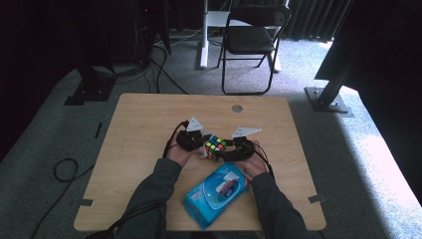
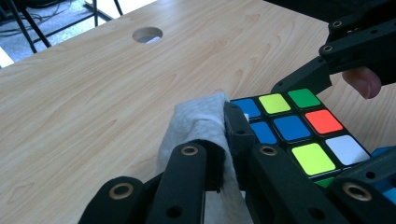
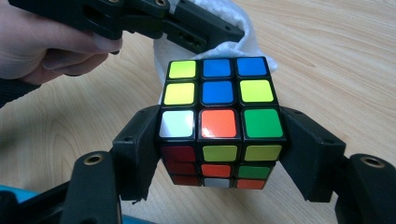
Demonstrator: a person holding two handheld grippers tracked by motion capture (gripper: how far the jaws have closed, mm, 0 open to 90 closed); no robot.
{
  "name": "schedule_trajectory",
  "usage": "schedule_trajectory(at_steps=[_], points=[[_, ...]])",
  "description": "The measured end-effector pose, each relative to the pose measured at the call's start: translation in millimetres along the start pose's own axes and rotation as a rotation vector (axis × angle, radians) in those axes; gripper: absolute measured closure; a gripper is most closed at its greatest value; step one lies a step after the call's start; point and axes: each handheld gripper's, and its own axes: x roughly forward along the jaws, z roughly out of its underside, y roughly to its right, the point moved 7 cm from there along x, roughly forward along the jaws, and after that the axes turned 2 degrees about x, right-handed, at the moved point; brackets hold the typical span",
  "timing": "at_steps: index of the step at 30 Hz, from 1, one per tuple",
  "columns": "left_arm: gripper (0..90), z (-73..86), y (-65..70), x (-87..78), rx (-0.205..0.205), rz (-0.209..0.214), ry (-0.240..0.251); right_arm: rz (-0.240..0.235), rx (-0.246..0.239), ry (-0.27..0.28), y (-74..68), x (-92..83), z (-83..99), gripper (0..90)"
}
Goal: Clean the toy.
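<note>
A scrambled colour cube (image 3: 219, 121) is clamped between the two black jaws of my right gripper (image 3: 219, 140), held just above the wooden table (image 1: 149, 129). In the high view the cube (image 1: 215, 146) sits between both hands. My left gripper (image 2: 224, 135) is shut on a crumpled white wipe (image 2: 198, 126) and presses it against the cube's (image 2: 303, 130) side. The wipe (image 3: 224, 28) also bulges behind the cube in the right gripper view, with the left gripper's jaws across the top.
A blue pack of wet wipes (image 1: 216, 191) lies near the table's front edge between the forearms. A round cable hole (image 1: 237, 108) sits at the far edge. A black folding chair (image 1: 251, 40) stands on the carpet beyond the table.
</note>
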Motion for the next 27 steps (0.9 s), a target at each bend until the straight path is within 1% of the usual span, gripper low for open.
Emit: schedule_trajectory(at_steps=[7,10,15,19,25,27], points=[[87.2,3.3,-1.7,2.0,-0.02,0.009,-0.001,-0.008,-0.009,0.014,-0.9,-2.3,-1.8,33.9],[87.3,4.8,-1.8,2.7,-0.032,0.016,0.0,-0.01,-0.009,0.018,-1.6,-2.8,-2.2,34.0],[87.2,8.4,-1.9,4.6,-0.037,0.022,-0.007,-0.017,-0.008,0.026,-1.8,-4.4,-2.9,34.0],[87.2,10.6,-1.8,6.4,-0.054,0.031,-0.003,-0.025,-0.005,0.039,-1.6,-5.9,-4.4,34.0],[87.3,15.0,-1.1,8.5,-0.057,0.041,-0.016,-0.027,-0.004,0.05,-1.2,-7.6,-5.5,34.0],[87.3,16.5,-1.0,9.3,-0.065,0.05,-0.015,-0.028,-0.002,0.057,-0.8,-8.8,-6.4,34.0]])
